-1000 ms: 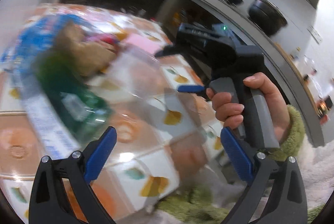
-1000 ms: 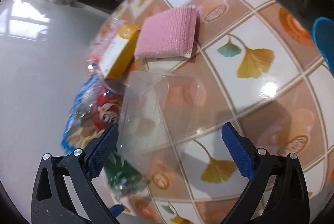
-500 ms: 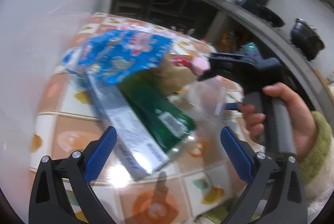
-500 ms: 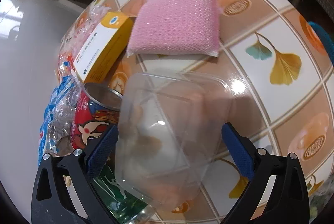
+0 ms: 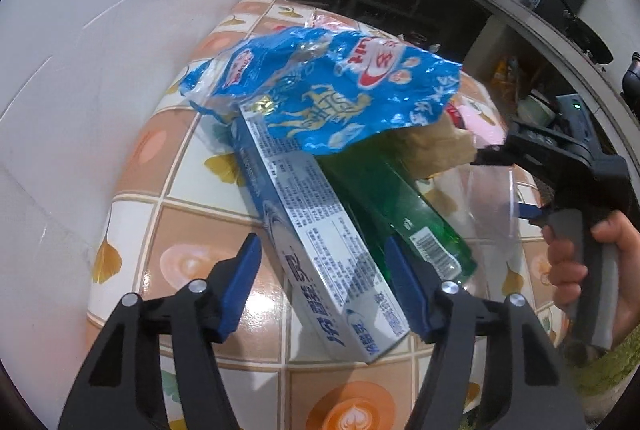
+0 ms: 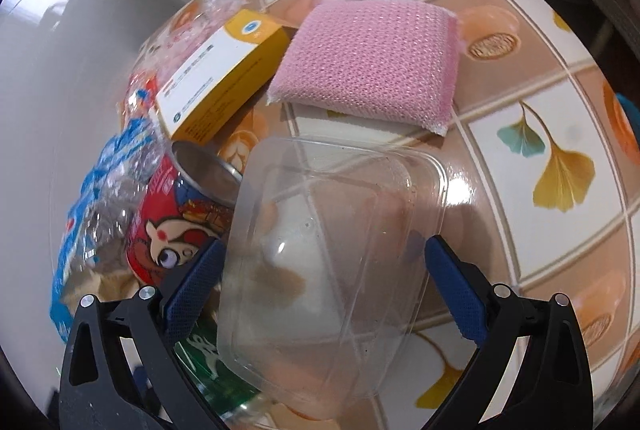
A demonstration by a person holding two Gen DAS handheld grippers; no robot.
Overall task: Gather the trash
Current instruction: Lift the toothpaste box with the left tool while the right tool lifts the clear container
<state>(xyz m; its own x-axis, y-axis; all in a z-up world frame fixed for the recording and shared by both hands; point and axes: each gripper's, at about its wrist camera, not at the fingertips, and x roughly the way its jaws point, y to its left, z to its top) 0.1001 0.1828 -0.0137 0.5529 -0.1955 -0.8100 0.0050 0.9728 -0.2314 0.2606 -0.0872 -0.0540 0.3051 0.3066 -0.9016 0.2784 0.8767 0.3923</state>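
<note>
Barely begun | L gripper [image 5: 324,286] jaws just narrowing round long silver-blue toothpaste carton [image 5: 320,250], no squeeze yet | R gripper [image 6: 320,282] wide, straddling clear plastic tray [image 6: 328,254] | whole pile ahead uncollected

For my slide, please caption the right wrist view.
Right tool open around a clear plastic tray, beside a pink mesh sponge.

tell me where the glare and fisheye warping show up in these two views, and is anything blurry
Left wrist view: sharp; window light blows out at the top, tile lines on the tablecloth bow outward, dark corners. Right wrist view: glare spots on the tablecloth and the clear plastic container, the grid curves strongly, the wall at left is washed out; little blur.
</note>
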